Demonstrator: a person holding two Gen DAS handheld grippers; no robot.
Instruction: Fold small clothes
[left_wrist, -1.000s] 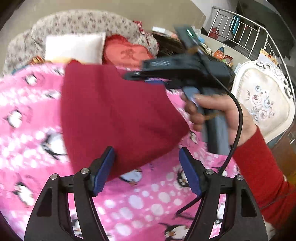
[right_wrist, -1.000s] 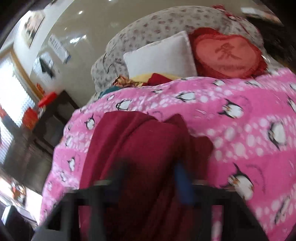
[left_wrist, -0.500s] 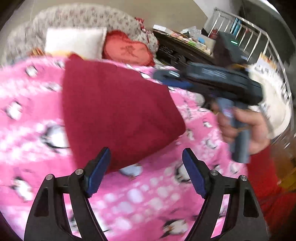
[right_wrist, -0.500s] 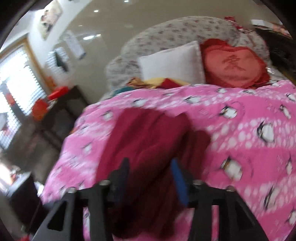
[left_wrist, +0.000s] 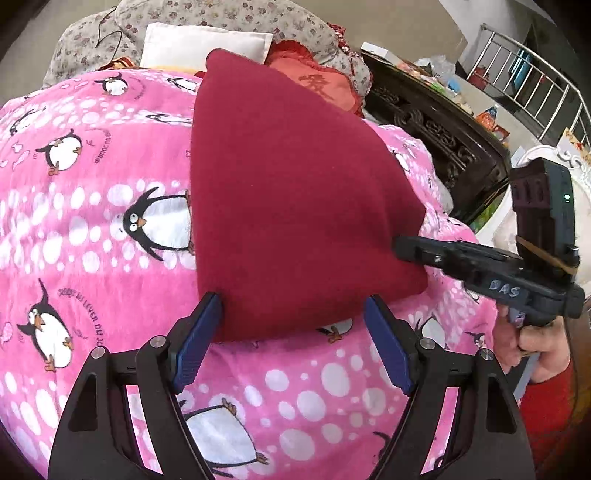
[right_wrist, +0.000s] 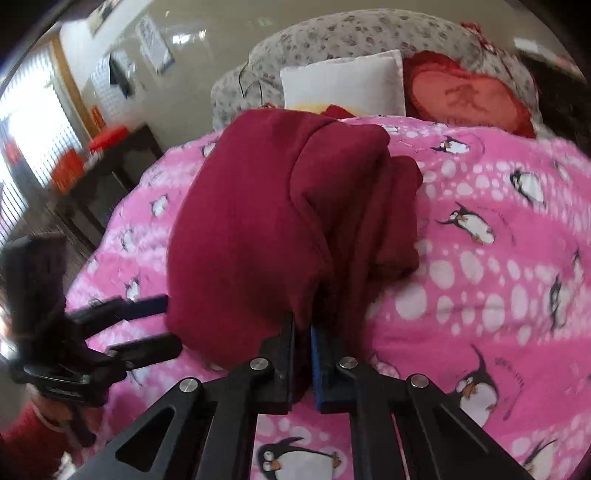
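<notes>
A dark red garment (left_wrist: 295, 192) lies folded on the pink penguin blanket (left_wrist: 92, 221). My left gripper (left_wrist: 293, 332) is open at the garment's near edge, and the cloth's near corner sits between its blue pads (left_wrist: 195, 339). At the garment's right edge is the tip of my right gripper (left_wrist: 402, 246). In the right wrist view the right gripper (right_wrist: 303, 332) is shut on a fold of the red garment (right_wrist: 258, 221), which bunches up ahead of it. The left gripper (right_wrist: 162, 325) stands open beside the cloth at the left.
A white pillow (left_wrist: 203, 40), a red heart cushion (left_wrist: 321, 85) and a floral cushion (left_wrist: 221, 14) line the far end of the bed. A dark carved table (left_wrist: 443, 147) stands to the right of it. A hand with a red sleeve (left_wrist: 539, 350) holds the right gripper.
The right gripper came down from above the garment to its right edge and shut on a fold. The left gripper moved closer to the near edge and stayed open.
</notes>
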